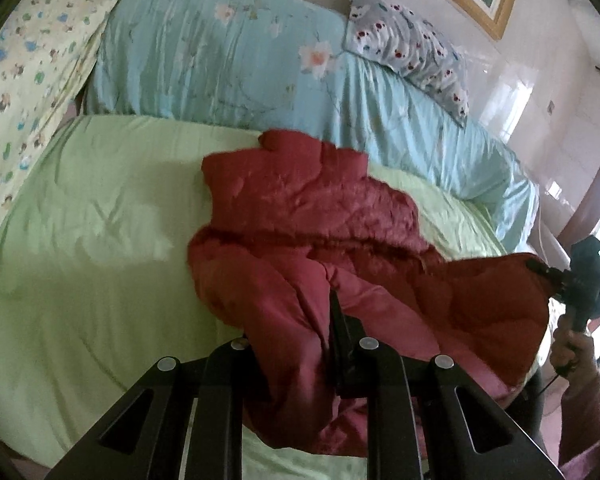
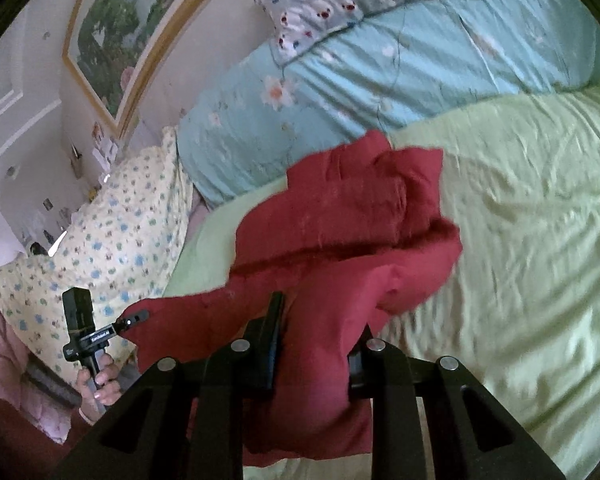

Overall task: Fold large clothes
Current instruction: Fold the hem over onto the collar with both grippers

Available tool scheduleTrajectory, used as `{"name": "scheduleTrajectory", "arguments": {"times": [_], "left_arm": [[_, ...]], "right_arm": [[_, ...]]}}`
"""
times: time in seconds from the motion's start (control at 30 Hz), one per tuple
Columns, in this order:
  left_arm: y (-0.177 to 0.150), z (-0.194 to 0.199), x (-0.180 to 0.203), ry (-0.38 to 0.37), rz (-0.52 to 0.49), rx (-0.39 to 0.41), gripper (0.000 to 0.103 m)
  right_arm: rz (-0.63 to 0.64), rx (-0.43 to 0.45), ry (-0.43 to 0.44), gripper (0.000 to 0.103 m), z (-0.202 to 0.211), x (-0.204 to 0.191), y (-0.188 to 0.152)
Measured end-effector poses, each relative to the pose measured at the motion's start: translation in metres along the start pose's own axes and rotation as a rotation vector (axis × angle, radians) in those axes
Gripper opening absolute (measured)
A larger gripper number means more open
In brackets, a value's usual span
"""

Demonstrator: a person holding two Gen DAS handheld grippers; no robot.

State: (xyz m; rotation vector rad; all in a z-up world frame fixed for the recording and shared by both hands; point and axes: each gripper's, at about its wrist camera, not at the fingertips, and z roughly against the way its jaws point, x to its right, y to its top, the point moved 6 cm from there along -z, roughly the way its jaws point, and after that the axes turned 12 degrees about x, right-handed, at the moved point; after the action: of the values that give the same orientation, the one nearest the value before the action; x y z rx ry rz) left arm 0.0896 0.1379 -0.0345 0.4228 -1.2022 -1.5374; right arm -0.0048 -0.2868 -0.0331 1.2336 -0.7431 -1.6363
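Red padded garment (image 1: 300, 216): large, quilted, held by you at its near edge, one gripper to each corner, the far half lying bunched on the green bedcover (image 1: 80, 240).

Item 1, left gripper (image 1: 296, 344): fingers clenched on a gathered fold of the near hem; cloth fills the gap between the pads and drapes down past the linkage. The pinch sits at a corner, probably so the edge can be carried as a straight line for a fold.

Item 2, right gripper (image 2: 316, 344): fingers likewise clamped on red cloth, a thick wad bulging between them and hanging below. In the left wrist view you see it at the far right, tips biting the garment's other corner.

Item 3, your hands: the left hand (image 2: 100, 380) grips its handle upright, fist closed; the right hand (image 1: 572, 348) does the same. Both tools tilt downward toward the bed, well apart, with the hem stretched between them and raised clear of the cover.

Item 4, garment body: it sags from the raised edge to a heaped far part, not yet folded.

Item 5, background: blue floral quilt (image 1: 220, 52), yellow patterned pillow (image 1: 40, 60), grey spotted pillow (image 1: 412, 48), framed picture (image 2: 140, 32) on the wall.
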Motion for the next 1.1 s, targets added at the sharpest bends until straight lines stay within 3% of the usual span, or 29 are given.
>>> {"name": "scheduleTrajectory", "arguments": {"times": [0.43,0.77,1.1], "left_arm": [[0.063,-0.066,-0.005,0.037,0.081,0.056,0.018],[0.095,-0.123,-0.014,0.082,0.102,0.058,0.018],[0.127,-0.221,-0.041,0.155,0.159,0.020,0.019]], "right_arm": [[-0.027,0.059,-0.038,0.021,-0.048,0.020,0.059],[-0.120,0.102,-0.055,0.022,-0.102,0.049,0.098],[-0.177,0.130,-0.160,0.022,-0.152,0.087,0.117]]}}
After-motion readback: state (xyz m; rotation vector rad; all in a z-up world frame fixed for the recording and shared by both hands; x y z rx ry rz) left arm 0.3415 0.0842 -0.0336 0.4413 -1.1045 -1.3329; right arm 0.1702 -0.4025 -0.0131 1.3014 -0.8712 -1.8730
